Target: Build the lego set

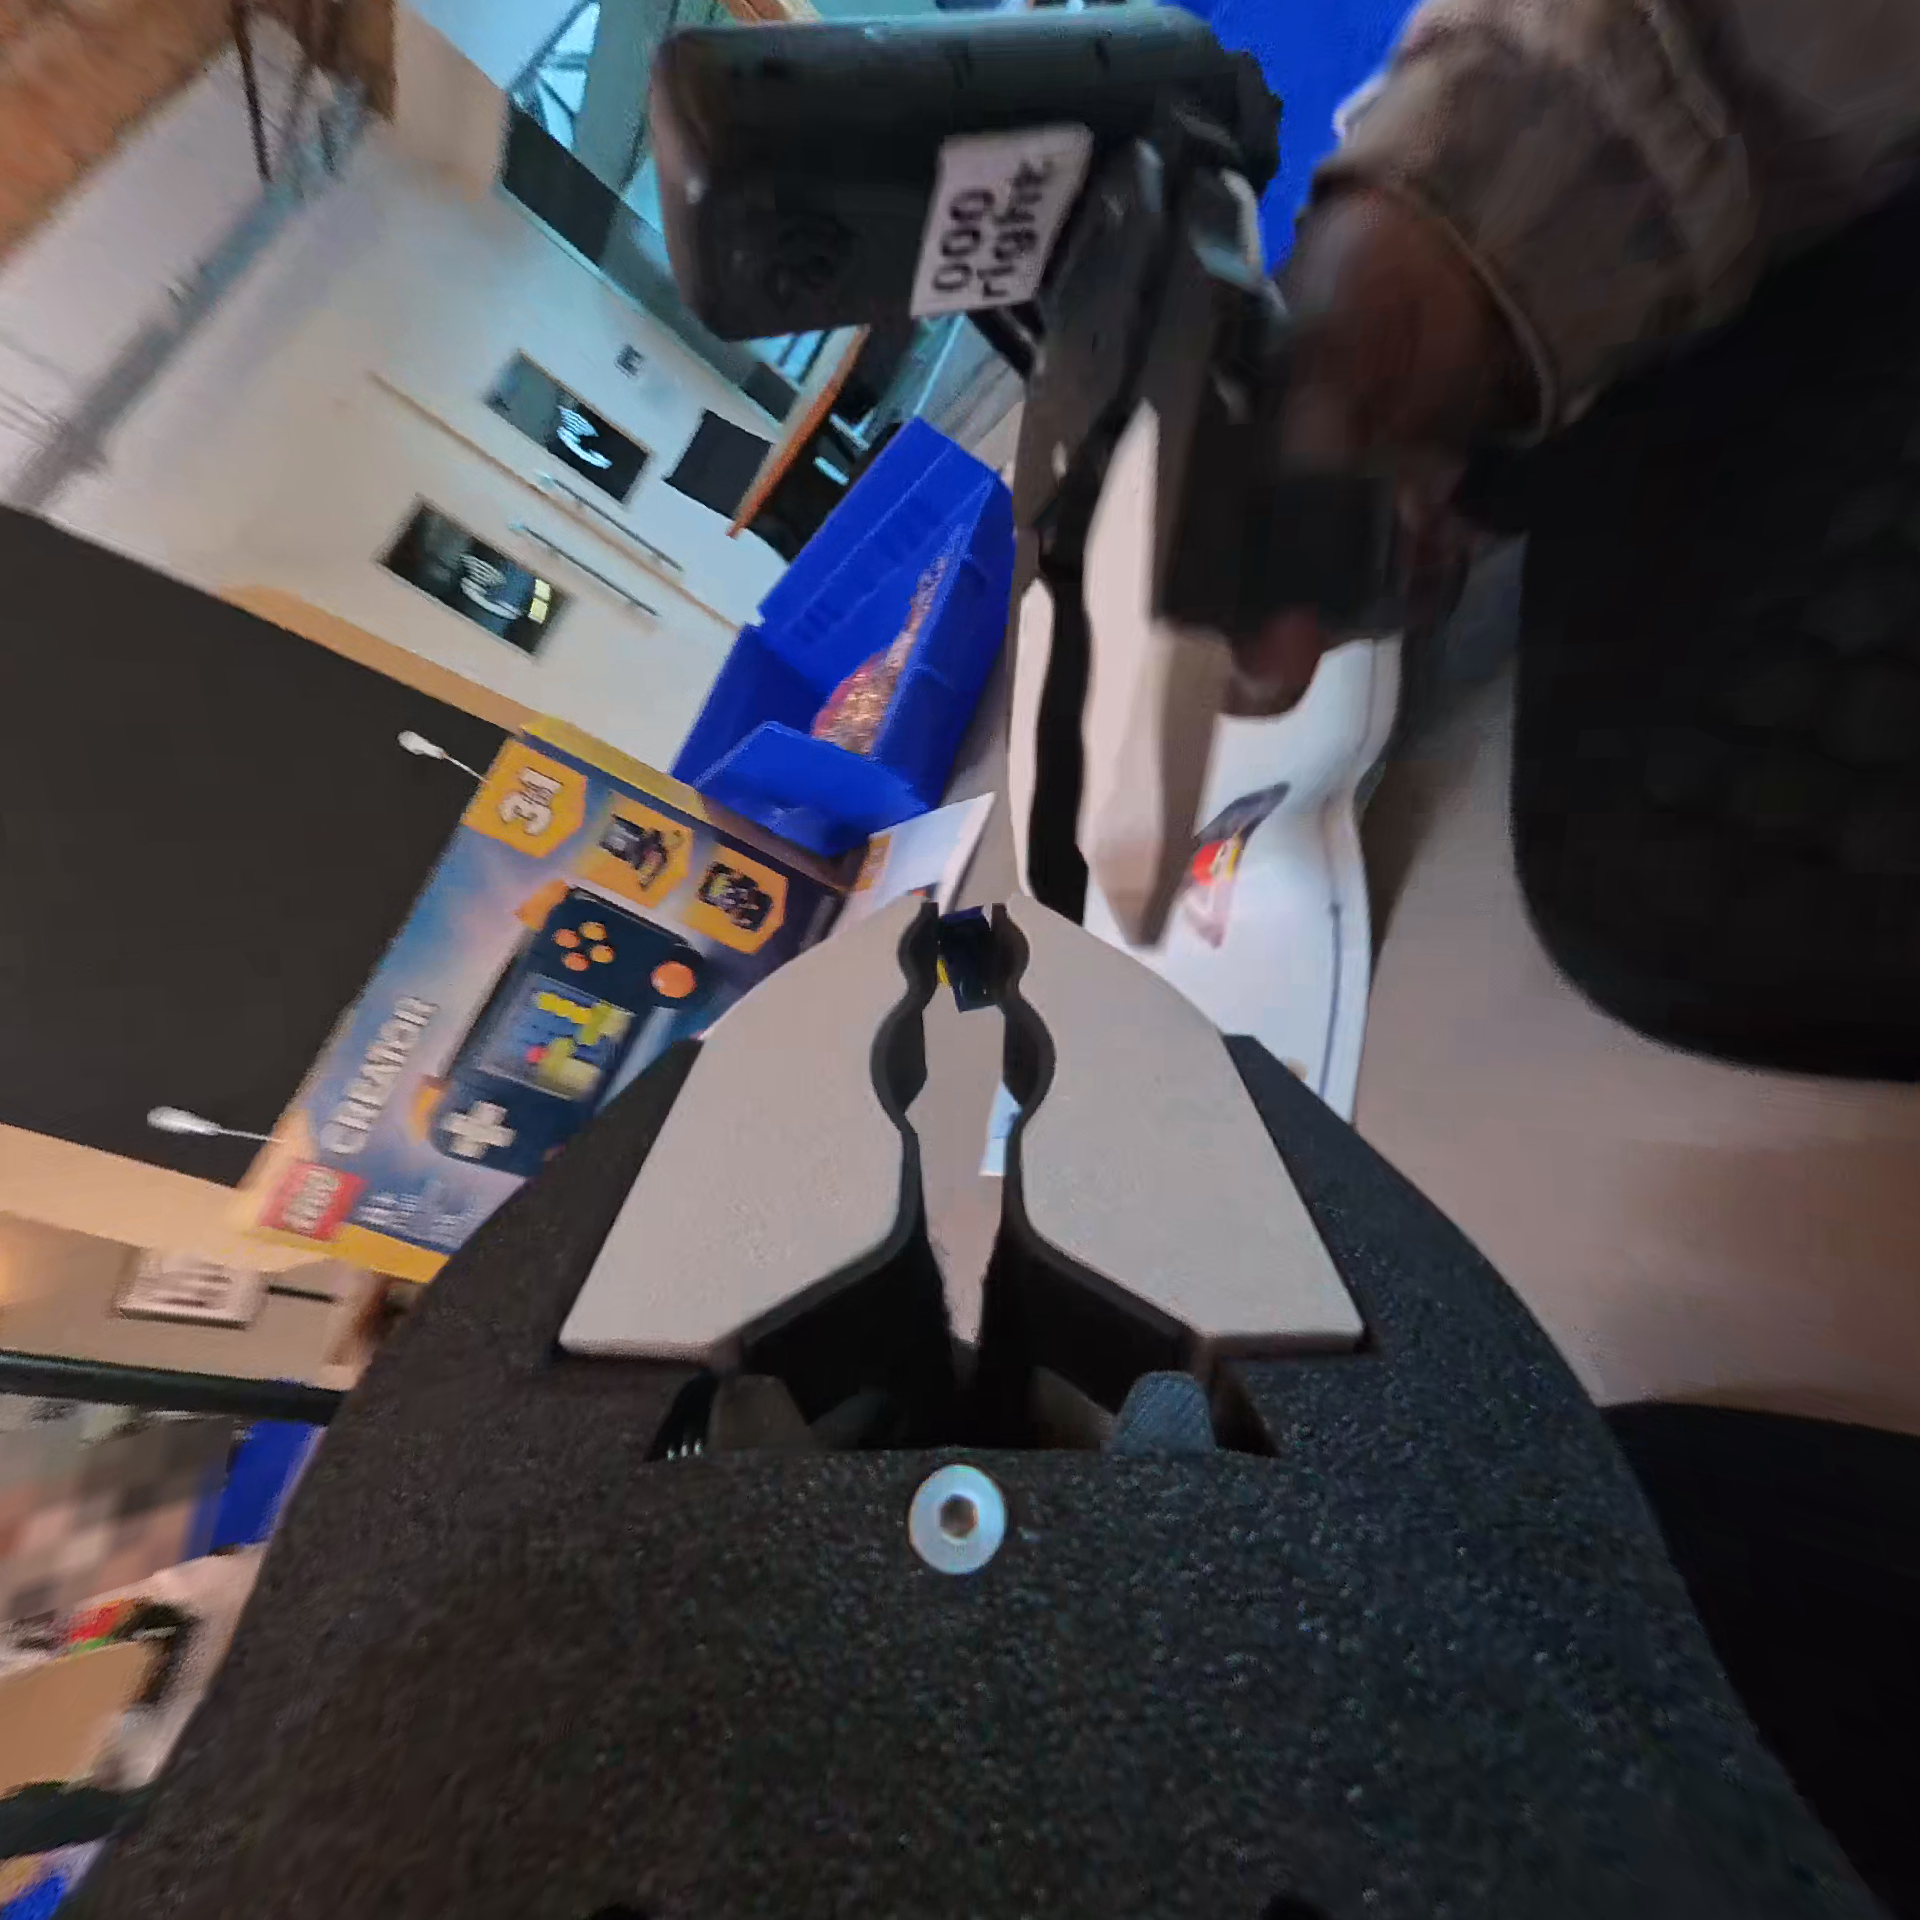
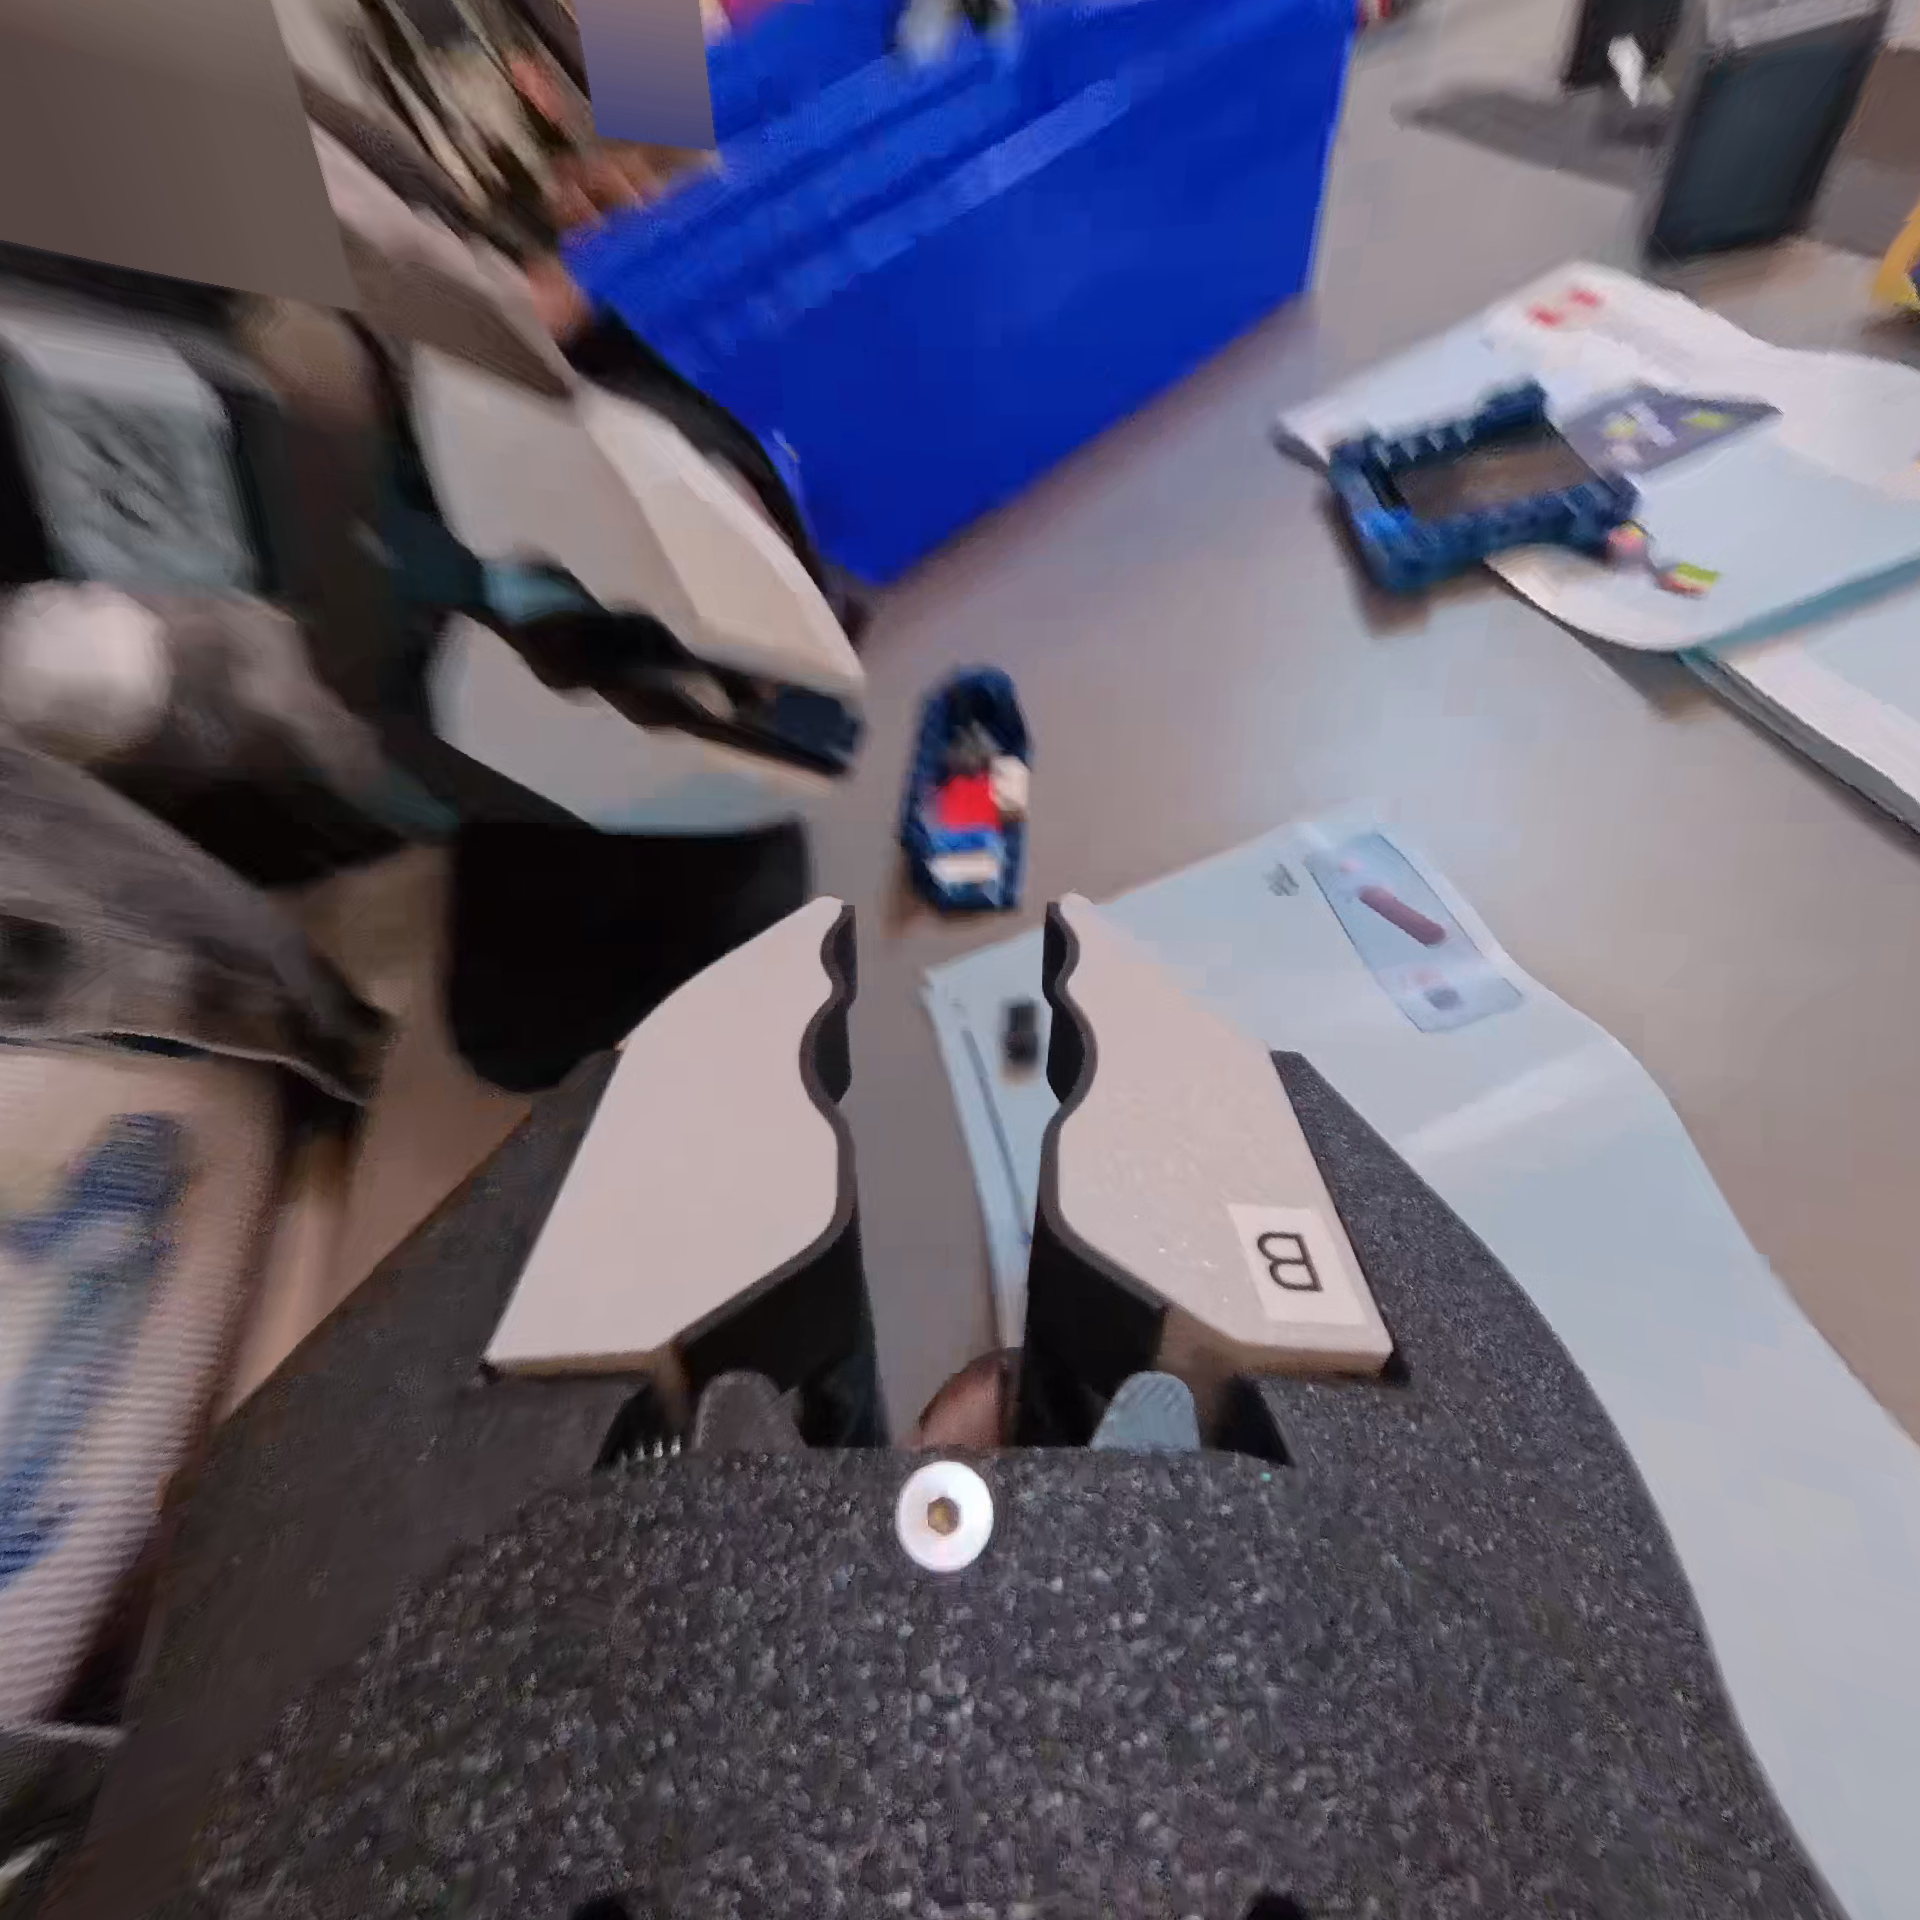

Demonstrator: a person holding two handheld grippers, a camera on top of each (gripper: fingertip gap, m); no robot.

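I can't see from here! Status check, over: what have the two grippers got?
Left gripper pinching small dark blue brick. Right gripper open, empty. Blue brick assembly on table ahead, untouched.

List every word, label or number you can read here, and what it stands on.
Wording not copied; these bear it:
White tag on the right gripper.
Toy box, printed front.
White sticker beside its jaws.
Booklet: too blurred.
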